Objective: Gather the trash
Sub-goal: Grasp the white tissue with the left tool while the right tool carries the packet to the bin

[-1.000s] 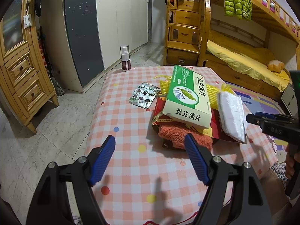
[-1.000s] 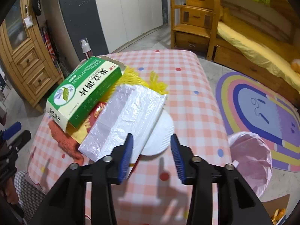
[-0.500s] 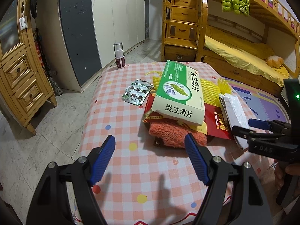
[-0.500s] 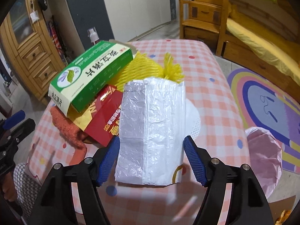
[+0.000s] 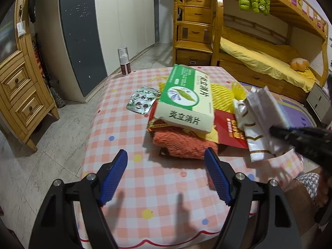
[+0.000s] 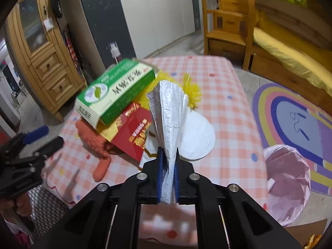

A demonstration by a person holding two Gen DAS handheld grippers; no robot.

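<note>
Since the earlier frames the right hand-held gripper (image 6: 167, 157) has just been closing on the white plastic packet (image 6: 169, 112), which lay flat and spread between its wide-set jaws half a second ago; now the blue pads pinch the packet's near end into a narrow fold and the rest fans upward and away from them. The packet has come up off the pile, and the white round paper (image 6: 197, 139) under it is more exposed.

Taking the green medicine box (image 5: 186, 99) as the landmark: the held packet is to its right in the left wrist view, near but not touching it. The box lies tilted on a red carton (image 5: 226, 130) and an orange knitted cloth (image 5: 182, 145), with yellow foam netting (image 5: 222, 99) behind it and a foil blister pack (image 5: 142, 101) just to its left on the table (image 5: 145, 176). A small spray bottle (image 5: 124, 64) stands well beyond the box at the table's far edge.

The left hand-held gripper (image 5: 166, 174) hangs in front of the box, jaws wide apart with nothing between them. A pink-lined trash bin (image 6: 287, 178) sits on the floor off the table's right side.
</note>
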